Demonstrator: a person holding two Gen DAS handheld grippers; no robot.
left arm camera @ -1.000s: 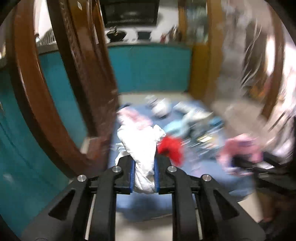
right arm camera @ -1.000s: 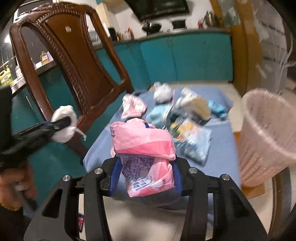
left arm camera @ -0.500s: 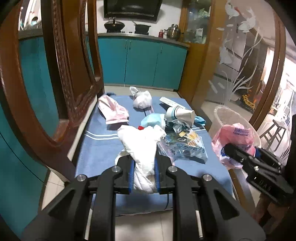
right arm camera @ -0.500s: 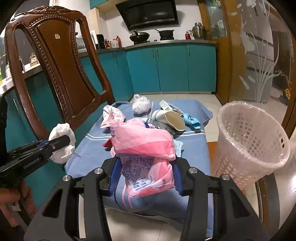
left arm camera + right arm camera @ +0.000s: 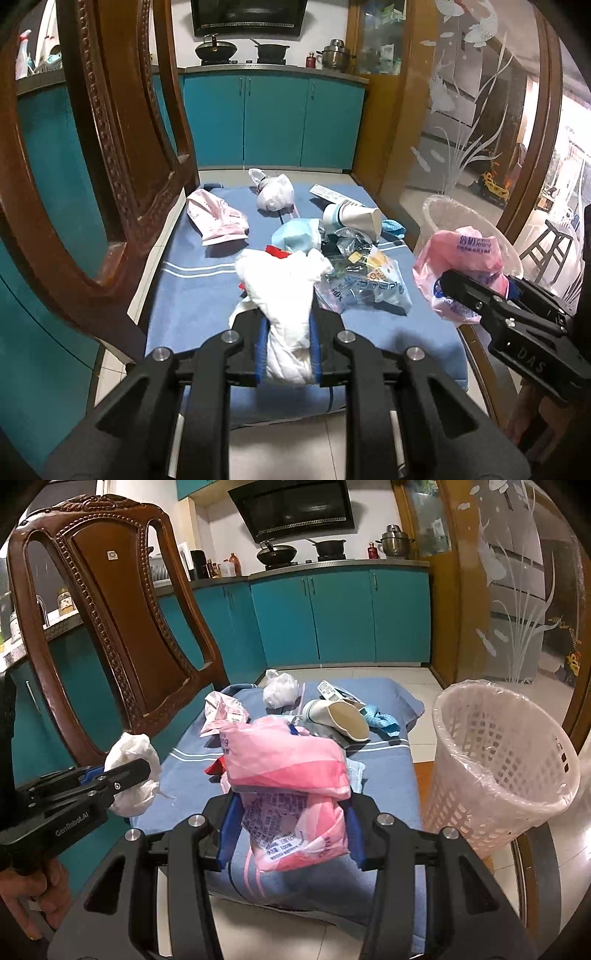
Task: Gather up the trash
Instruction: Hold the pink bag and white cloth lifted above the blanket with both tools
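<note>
My left gripper is shut on a crumpled white tissue wad, held above the near edge of the blue cloth; the wad also shows in the right wrist view. My right gripper is shut on a pink plastic bag, held over the cloth's near end; the bag also shows in the left wrist view. The white lattice trash basket with a clear liner stands on the floor to the right of the cloth. More trash lies on the cloth: a paper cup, a white knotted bag, a pink wrapper.
A carved wooden chair stands at the left of the cloth. Teal cabinets line the back wall. A frosted glass door in a wooden frame is at the right. A blue mask and clear packets lie mid-cloth.
Both grippers pulled back and steadied with their loads. The blurred view has sharpened, and the basket now sits clearly to the right of the pink bag.
</note>
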